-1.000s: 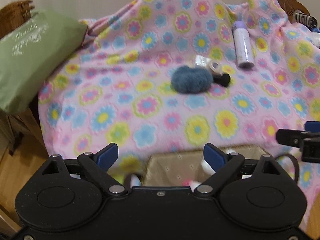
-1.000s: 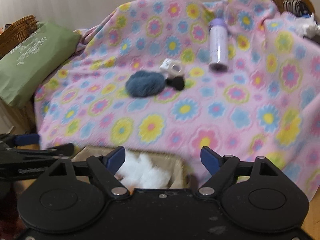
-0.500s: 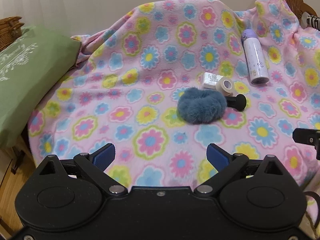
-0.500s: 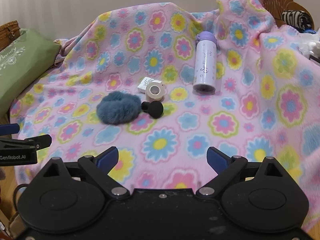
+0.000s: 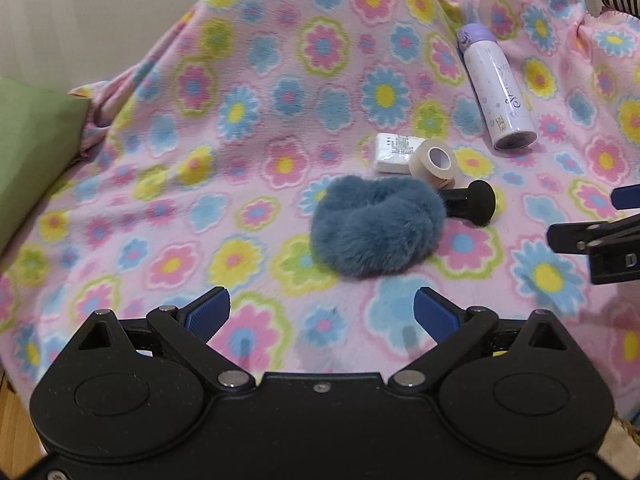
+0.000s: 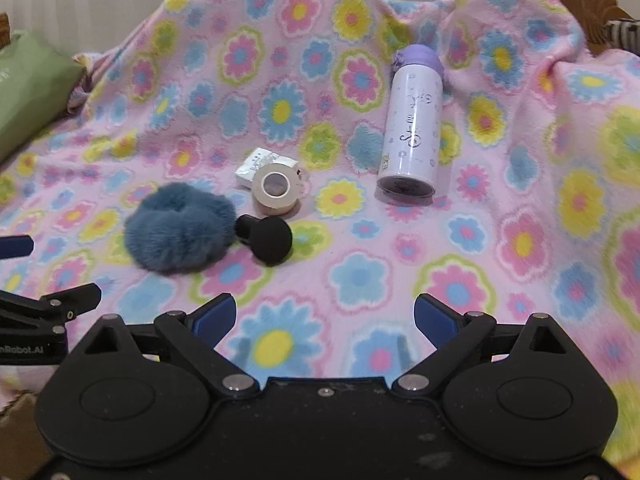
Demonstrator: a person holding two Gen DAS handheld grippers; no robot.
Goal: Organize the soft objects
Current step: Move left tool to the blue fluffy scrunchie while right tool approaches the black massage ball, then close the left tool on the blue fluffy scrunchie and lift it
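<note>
While hovering over the flowered blanket, spread wide: left hand-held gripper, blue pads far apart, nothing between them, nothing touched. Same for the right hand-held gripper: fingers splayed wide, empty, clear of every object.

Lying on the blanket at 12 o'clock from the left hand-held gripper, slightly toward 1: blue furry scrunchie, curled into a ring, just beyond the pads and apart from them. From the right wrist camera, sitting at 10 to 11 o'clock, farther off.

Pressed against the scrunchie's right edge: black round-headed knob, short stem tucked under the fur. Behind both, at 12 o'clock from the knob: beige tape roll, on its side, open core facing the cameras, leaning on a small white packet. Farther back, toward 1 o'clock: white bottle with purple cap, lying down, base toward the cameras, well apart from the cluster.

Off at 9 o'clock, at the blanket's left border: green cushion. At 3 o'clock in the left wrist view, poking in at the frame edge: black tip of the right hand-held gripper.
</note>
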